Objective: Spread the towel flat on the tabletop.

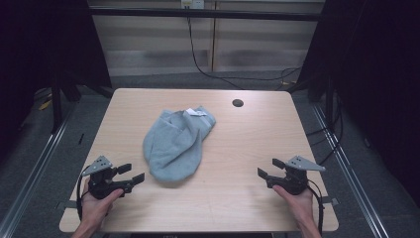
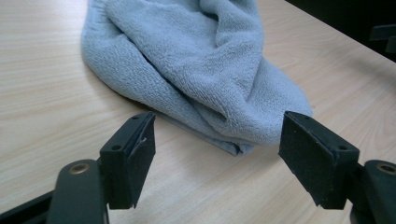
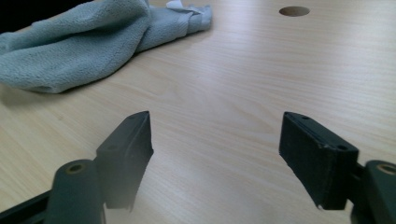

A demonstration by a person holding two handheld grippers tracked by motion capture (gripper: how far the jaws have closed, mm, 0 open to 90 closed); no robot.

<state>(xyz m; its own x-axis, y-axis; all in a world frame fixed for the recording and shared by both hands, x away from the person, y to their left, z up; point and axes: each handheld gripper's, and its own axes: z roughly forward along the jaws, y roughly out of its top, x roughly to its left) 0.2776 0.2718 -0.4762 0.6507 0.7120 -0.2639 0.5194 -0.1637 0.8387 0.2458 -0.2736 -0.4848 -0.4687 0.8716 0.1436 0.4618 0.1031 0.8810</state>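
- Grey towel [image 1: 176,144] lies crumpled mid-table, a bit left of centre, long axis running from the near-left up toward the far-right.
- Fabric is terry pile, folded over itself in soft ridges; in the left gripper view [image 2: 196,70] its near end bunches into a rounded lump.
- White tag [image 1: 194,112] sits at the towel's far end. There may be print on it, but it's too small and blurred to read. In the right gripper view [image 3: 180,5] it shows at the top edge, again unreadable.
- No other brand or writing legible anywhere on table or grippers.
- Left gripper [image 1: 130,174] held in the person's hand at the near-left of the table, jaws spread wide with nothing between them, aimed at the towel's near end. Close to the fabric, not touching.
- In its own view [image 2: 217,149] the towel edge lies just beyond the gap between the jaws.
- Right gripper [image 1: 267,168] held at the near-right, jaws spread wide, empty, well apart from the towel.
- Its own view [image 3: 215,149] has bare wood ahead between the jaws, towel [image 3: 79,46] off to the upper left.
- Table [image 1: 247,148] is light wood grain, with a round cable hole [image 1: 237,103] near the far edge.
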